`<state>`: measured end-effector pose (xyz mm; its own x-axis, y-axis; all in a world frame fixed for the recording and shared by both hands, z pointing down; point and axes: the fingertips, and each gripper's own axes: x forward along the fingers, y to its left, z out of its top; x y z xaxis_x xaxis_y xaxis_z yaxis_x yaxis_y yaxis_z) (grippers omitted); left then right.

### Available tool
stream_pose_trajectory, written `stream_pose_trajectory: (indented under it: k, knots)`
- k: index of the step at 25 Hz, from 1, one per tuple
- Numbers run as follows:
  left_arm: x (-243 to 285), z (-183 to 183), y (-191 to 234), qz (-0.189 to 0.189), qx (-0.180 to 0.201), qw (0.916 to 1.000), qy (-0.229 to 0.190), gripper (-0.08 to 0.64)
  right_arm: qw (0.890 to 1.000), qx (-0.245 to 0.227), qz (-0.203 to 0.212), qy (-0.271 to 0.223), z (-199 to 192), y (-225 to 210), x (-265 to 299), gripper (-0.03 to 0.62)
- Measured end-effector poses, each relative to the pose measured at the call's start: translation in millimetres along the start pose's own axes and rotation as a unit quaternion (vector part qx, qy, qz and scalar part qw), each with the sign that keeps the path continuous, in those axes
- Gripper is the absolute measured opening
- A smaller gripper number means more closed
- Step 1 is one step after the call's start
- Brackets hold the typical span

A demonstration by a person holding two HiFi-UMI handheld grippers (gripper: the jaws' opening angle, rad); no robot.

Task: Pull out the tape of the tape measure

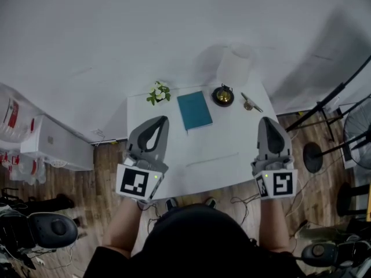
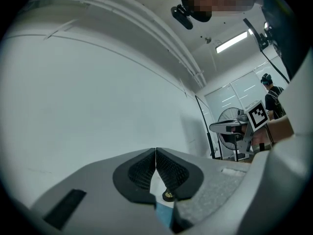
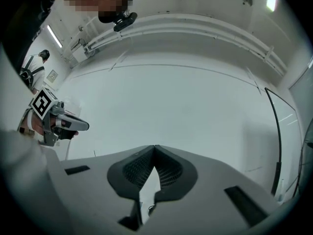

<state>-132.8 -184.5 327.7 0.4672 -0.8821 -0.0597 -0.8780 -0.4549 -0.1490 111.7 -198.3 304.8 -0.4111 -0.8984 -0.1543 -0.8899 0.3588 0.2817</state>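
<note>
The left gripper [image 1: 162, 120] has its jaws pressed together with nothing between them; in its own view the ribbed black pads [image 2: 144, 170] meet along a thin line against the plain white wall [image 2: 88, 106]. The right gripper [image 1: 266, 120] is pressed together as well and empty; its dark pads [image 3: 168, 169] touch at the tips. Both tools point away from the person, side by side and well apart, each with its black-and-white marker cube [image 1: 138, 182] at the near end and a bare forearm [image 1: 120, 227] behind it; in the head view they show over the near half of the white rectangular table [image 1: 232, 149].

The round black tape measure with a brass-coloured middle [image 1: 222, 95] lies on the far right part of that table, well apart from both grippers; I cannot make out any tape drawn from it. Just left of it lies a teal hardcover book [image 1: 194, 110]; further left, at the far left corner, is a small green plant with white flowers [image 1: 159, 92]; just right of the tape measure lies a small metal object [image 1: 250, 103], too small to identify; behind it stands a white cylinder [image 1: 235, 65]. Brown wooden floor [image 1: 107, 172] surrounds the table; black stands [image 1: 330, 97] are at the right, and a long white box [image 1: 55, 143] at the left.
</note>
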Motion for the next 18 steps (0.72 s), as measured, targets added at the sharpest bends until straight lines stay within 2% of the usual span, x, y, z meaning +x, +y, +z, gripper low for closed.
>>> stream_pose_trajectory:
  k: [6, 18]
  knots:
    - [1.1, -0.9, -4.5, 0.002, 0.000, 1.0000, 0.002, 0.006, 1.000, -0.016, 0.011, -0.006, 2.1, 7.6, -1.9, 0.005]
    - [5.1, -1.6, -7.8, 0.006, 0.007, 1.0000, 0.004, 0.006, 1.000, -0.014, 0.007, 0.005, -6.7, -0.1, -4.5, 0.005]
